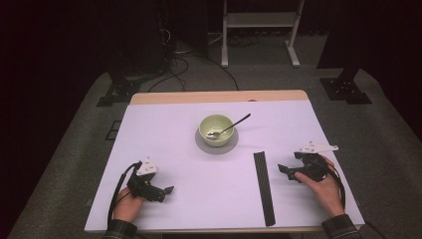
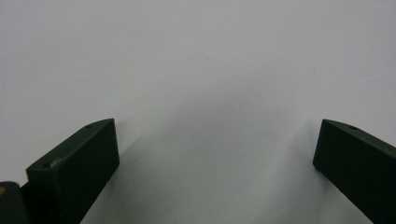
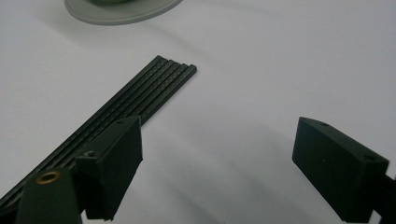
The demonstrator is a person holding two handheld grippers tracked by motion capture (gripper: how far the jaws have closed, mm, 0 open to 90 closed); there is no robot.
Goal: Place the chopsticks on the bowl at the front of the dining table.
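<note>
We see the white table [image 1: 199, 199] lit evenly from above, bright against a room that falls off to near black at the high view's edges; that view is soft and a little grainy; in the left gripper view the surface glows pale with a faint grey shadow between the jaws; in the right gripper view the near jaws blur, while the black strip [image 3: 140, 93] stays fairly sharp.

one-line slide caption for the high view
Two open hand-held grippers, left and right, rest on a white table near a bowl with spoon.
</note>
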